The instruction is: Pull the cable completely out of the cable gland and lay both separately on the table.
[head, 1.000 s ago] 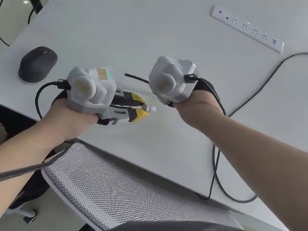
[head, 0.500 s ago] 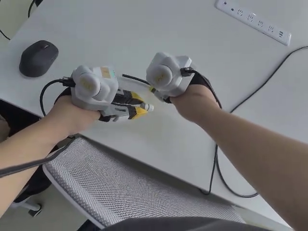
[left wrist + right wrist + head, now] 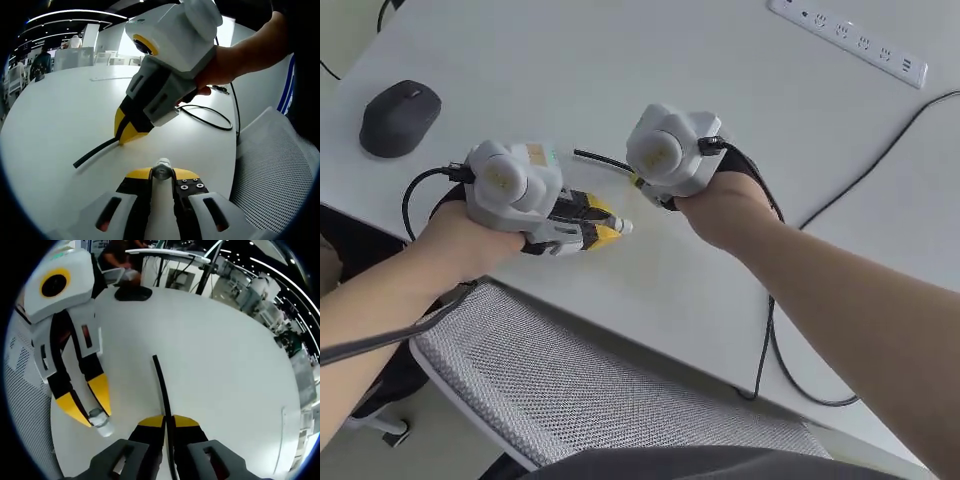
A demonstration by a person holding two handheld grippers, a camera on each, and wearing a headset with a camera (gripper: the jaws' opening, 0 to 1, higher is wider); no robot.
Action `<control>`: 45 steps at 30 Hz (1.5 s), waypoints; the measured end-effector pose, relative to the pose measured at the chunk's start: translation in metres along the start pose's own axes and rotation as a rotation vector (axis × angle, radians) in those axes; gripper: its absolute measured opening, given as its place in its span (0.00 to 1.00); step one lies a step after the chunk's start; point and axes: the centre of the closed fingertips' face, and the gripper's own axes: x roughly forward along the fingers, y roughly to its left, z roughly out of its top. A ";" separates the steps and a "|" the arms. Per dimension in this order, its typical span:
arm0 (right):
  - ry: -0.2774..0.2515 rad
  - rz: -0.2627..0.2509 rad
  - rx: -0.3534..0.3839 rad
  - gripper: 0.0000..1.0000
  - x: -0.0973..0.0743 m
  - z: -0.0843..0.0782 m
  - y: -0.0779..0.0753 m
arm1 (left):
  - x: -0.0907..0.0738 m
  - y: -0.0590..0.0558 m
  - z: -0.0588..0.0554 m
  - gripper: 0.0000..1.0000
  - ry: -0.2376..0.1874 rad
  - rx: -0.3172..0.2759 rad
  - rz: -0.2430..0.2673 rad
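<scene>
My left gripper [image 3: 616,228] is shut on a small grey-white cable gland [image 3: 625,226], which sticks out past its yellow tips just above the table's near edge. In the left gripper view the gland [image 3: 161,169] sits pinched between the jaws [image 3: 162,175]. My right gripper [image 3: 638,183] is shut on a short black cable [image 3: 598,160] whose free end points away over the white table [image 3: 650,60]. That cable [image 3: 161,380] runs forward out of the right gripper [image 3: 168,421], separate from the gland [image 3: 101,422] held by the left gripper [image 3: 92,405] beside it.
A dark mouse [image 3: 400,117] lies at the far left. A white power strip [image 3: 850,42] lies at the back right, and a long black lead [image 3: 860,180] trails off the table's front edge. A grey mesh chair [image 3: 570,380] stands below that edge.
</scene>
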 end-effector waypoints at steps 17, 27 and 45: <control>-0.015 0.018 0.024 0.01 0.001 0.001 0.000 | 0.003 0.002 -0.006 0.16 0.033 0.025 0.003; -0.019 0.009 0.070 0.07 -0.001 0.000 -0.004 | 0.003 0.001 -0.006 0.16 0.036 0.039 0.001; -0.104 -0.029 0.172 0.22 -0.042 0.009 -0.010 | 0.001 0.000 0.000 0.21 0.024 0.048 0.003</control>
